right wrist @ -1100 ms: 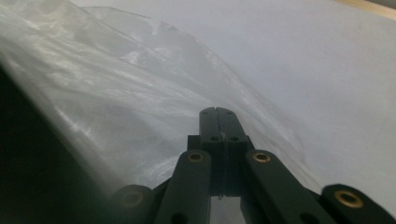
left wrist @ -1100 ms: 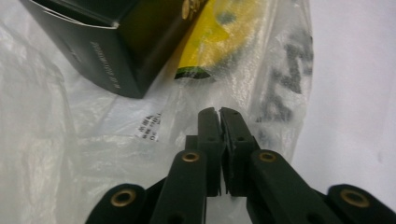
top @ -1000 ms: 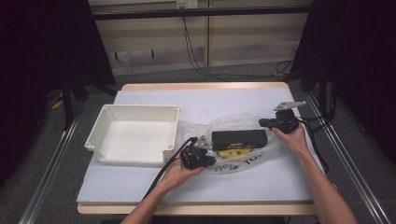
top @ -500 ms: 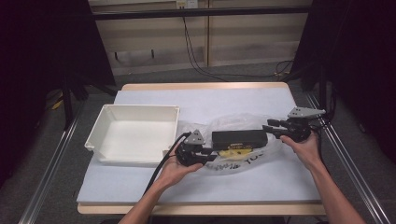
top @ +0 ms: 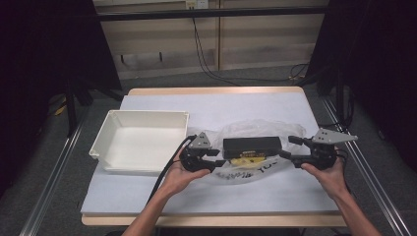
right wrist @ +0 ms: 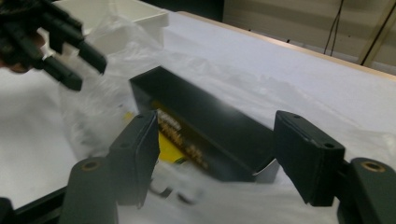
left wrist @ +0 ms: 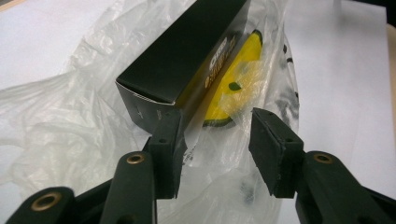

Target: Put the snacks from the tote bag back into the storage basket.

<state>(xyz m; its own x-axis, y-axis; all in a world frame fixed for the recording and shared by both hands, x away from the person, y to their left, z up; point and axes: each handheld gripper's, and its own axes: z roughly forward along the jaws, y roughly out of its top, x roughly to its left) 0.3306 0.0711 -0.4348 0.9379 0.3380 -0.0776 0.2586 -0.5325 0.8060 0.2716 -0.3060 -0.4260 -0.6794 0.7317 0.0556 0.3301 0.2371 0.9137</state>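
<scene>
My left gripper (top: 220,158) and right gripper (top: 287,147), jaws just opened and holding nothing, flank the long black cardboard box (top: 252,144) on the crumpled clear plastic bag (top: 255,129).

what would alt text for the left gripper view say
A black box lies on a clear plastic bag with a yellow print, on a white table cover. The left gripper has open jaws, just opening, with bag film between them.

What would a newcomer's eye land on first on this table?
Probably the long black box lying on a crumpled clear plastic bag mid-table, with something yellow beside it. A hand-held gripper flanks each end, the left gripper and right gripper, jaws just opened. A white tray sits left.
</scene>
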